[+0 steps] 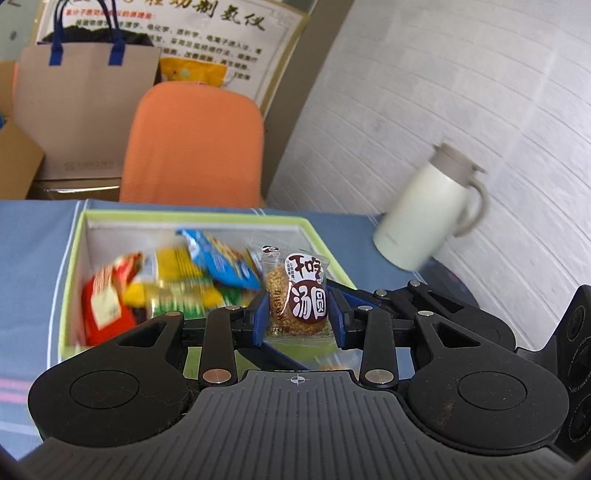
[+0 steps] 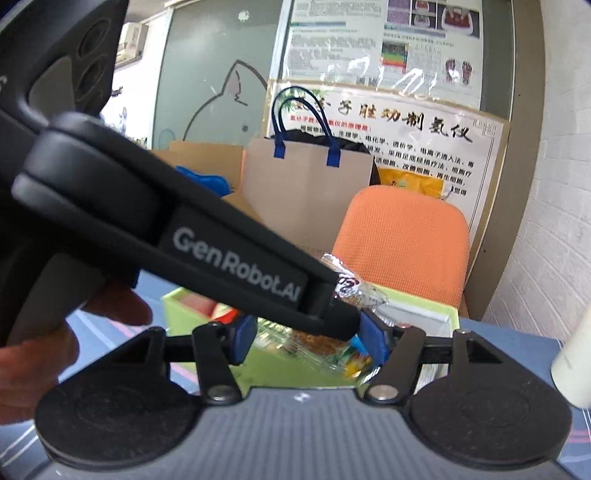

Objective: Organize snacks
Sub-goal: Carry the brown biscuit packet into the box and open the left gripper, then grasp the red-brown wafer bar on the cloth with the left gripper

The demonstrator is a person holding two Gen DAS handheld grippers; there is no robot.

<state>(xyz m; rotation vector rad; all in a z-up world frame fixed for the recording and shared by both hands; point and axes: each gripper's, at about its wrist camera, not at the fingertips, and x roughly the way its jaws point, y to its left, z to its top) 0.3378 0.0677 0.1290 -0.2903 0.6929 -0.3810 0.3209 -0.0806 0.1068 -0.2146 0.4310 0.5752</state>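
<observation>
The left gripper (image 1: 298, 317) is clamped on a clear snack packet (image 1: 298, 295), blue pads pressing both side edges, the packet standing upright between them. Its round brown label carries big white Chinese characters, and "MASHU" runs vertically down the left side; a golden, grainy round cake shows through the wrapper. The packet hangs above the near right corner of the green-rimmed box (image 1: 317, 230).

Inside that box, at ten o'clock from the packet, lies a blurred heap: a red packet (image 1: 105, 314), yellow-and-green packets (image 1: 181, 284) and a blue packet (image 1: 221, 258) on top; their print is too smeared to read.

At two o'clock stands a cream thermos jug (image 1: 428, 210) on the blue tablecloth (image 1: 33, 251). At twelve, behind the box, an orange chair back (image 1: 192, 144); at eleven, a brown paper bag (image 1: 85, 103) with blue handles, and a poster (image 1: 207, 33) of black Chinese calligraphy.

In the right wrist view, the right gripper (image 2: 308, 341) has its blue fingers (image 2: 242, 338) spread apart, gripping nothing. Crossing in front is the other gripper's black body, lettered "GenRobot.AI", its tip pinching the same packet (image 2: 351, 288) at twelve o'clock, over the box (image 2: 424, 306).
</observation>
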